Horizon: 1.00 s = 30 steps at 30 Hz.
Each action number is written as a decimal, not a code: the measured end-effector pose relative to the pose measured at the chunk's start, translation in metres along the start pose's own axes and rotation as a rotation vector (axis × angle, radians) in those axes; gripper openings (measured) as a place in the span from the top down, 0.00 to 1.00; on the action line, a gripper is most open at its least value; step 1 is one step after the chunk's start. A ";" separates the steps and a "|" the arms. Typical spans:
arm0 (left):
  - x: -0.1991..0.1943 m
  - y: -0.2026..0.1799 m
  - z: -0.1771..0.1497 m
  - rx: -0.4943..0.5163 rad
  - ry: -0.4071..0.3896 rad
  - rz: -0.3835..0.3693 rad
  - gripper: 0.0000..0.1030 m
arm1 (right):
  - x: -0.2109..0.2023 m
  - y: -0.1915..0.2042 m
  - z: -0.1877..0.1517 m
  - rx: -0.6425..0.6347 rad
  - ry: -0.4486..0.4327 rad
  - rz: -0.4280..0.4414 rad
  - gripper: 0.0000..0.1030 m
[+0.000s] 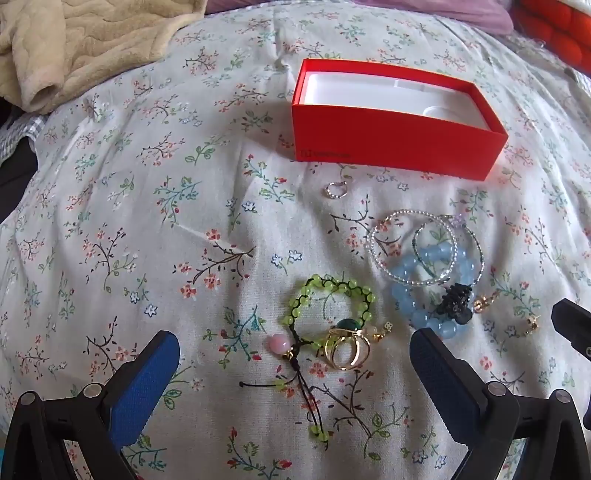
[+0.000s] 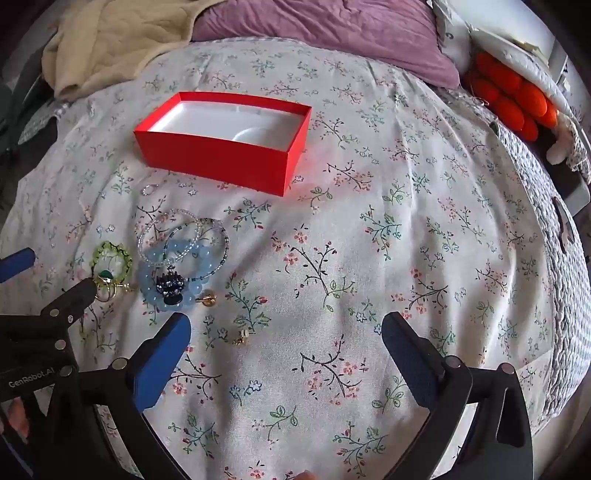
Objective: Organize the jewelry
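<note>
Floral-print bedding forms the work surface; I reference all positions to the red box.

Nearest my cameras, the left gripper has its jaws spread wide and holds nothing. Between its fingers, on the near side of the box, lies the green beaded bracelet with a pink bead on its cord and a gold ring resting against it.

The right gripper is likewise spread wide and holds nothing, with only bare bedding between its fingers. A small gold earring lies just beside its left finger.

Closer to the box, the blue beaded bracelet lies under two thin seed-bead bangles, which overlap each other. A dark beaded charm sits on the blue beads, with a gold clasp piece just beside it. A small silver ring lies apart, near the front wall of the box.

The box is lidless, with a white liner; I see no jewelry in it, though its near inner corner is hidden.

Beyond the box lie a beige blanket, a purple pillow and what appears to be an orange knitted cushion.
</note>
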<state>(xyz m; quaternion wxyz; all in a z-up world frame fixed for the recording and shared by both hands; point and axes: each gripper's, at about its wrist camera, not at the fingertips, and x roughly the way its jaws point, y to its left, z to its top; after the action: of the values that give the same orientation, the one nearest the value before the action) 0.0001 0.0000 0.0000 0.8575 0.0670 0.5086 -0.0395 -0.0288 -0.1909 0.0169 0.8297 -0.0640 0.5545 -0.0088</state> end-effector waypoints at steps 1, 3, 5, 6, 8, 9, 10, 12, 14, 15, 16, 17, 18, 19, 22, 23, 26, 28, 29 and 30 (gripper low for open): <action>0.000 0.000 0.000 0.000 0.000 0.000 0.00 | 0.000 0.000 0.000 0.000 0.000 -0.001 0.00; 0.000 0.000 0.001 -0.001 0.001 -0.002 0.00 | 0.000 0.000 0.000 0.000 0.002 0.000 0.00; 0.000 0.000 0.000 -0.002 0.001 -0.003 0.00 | 0.000 0.000 0.000 -0.001 0.002 -0.001 0.00; 0.000 0.000 0.000 -0.002 0.000 -0.002 0.00 | 0.000 0.000 0.000 -0.002 0.002 -0.001 0.00; 0.000 0.000 0.000 -0.001 0.000 -0.002 0.00 | 0.001 0.000 -0.001 -0.001 0.002 -0.002 0.00; -0.001 0.000 0.000 -0.002 -0.001 -0.002 0.00 | 0.001 -0.001 0.000 -0.001 0.001 -0.002 0.00; -0.001 0.000 0.000 -0.002 -0.001 -0.002 0.00 | 0.000 -0.001 0.000 0.000 0.001 -0.002 0.00; -0.001 0.000 0.000 -0.003 -0.002 -0.006 0.00 | 0.000 -0.001 0.000 0.001 0.001 -0.003 0.00; -0.001 0.000 0.001 -0.005 -0.002 -0.008 0.00 | 0.000 -0.002 0.000 0.000 0.002 -0.004 0.00; -0.001 0.000 0.000 -0.006 -0.002 -0.009 0.00 | 0.000 -0.002 0.000 0.000 0.002 -0.004 0.00; -0.001 0.000 0.000 -0.005 -0.002 -0.009 0.00 | 0.001 -0.002 0.000 0.000 0.003 -0.004 0.00; -0.001 0.002 0.002 -0.005 -0.002 -0.008 0.00 | 0.001 -0.002 -0.001 -0.001 0.004 -0.004 0.00; 0.000 0.003 0.002 -0.002 -0.001 -0.003 0.00 | 0.001 -0.002 0.000 -0.001 0.004 -0.004 0.00; 0.000 0.003 0.003 -0.002 -0.001 -0.003 0.00 | 0.001 -0.002 -0.001 -0.001 0.004 -0.005 0.00; -0.002 0.003 0.002 0.004 0.001 0.007 0.00 | 0.001 -0.002 -0.001 -0.001 0.004 -0.004 0.00; -0.001 0.002 0.002 0.006 0.002 0.011 0.00 | 0.001 -0.002 -0.001 -0.001 0.004 -0.004 0.00; -0.002 0.002 0.002 0.009 0.003 0.016 0.00 | 0.001 -0.002 -0.001 -0.001 0.004 -0.004 0.00; 0.000 0.000 0.001 0.009 0.003 0.016 0.00 | 0.001 -0.002 -0.001 -0.001 0.004 -0.005 0.00; 0.000 0.000 0.001 0.005 0.001 0.009 0.00 | 0.001 -0.002 -0.001 -0.001 0.004 -0.005 0.00; 0.000 0.001 0.000 0.006 0.001 0.009 0.00 | 0.001 -0.002 -0.001 -0.001 0.004 -0.004 0.00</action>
<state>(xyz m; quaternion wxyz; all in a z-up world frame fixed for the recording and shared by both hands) 0.0005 0.0004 0.0003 0.8571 0.0721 0.5088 -0.0371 -0.0290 -0.1928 0.0162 0.8286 -0.0655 0.5559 -0.0106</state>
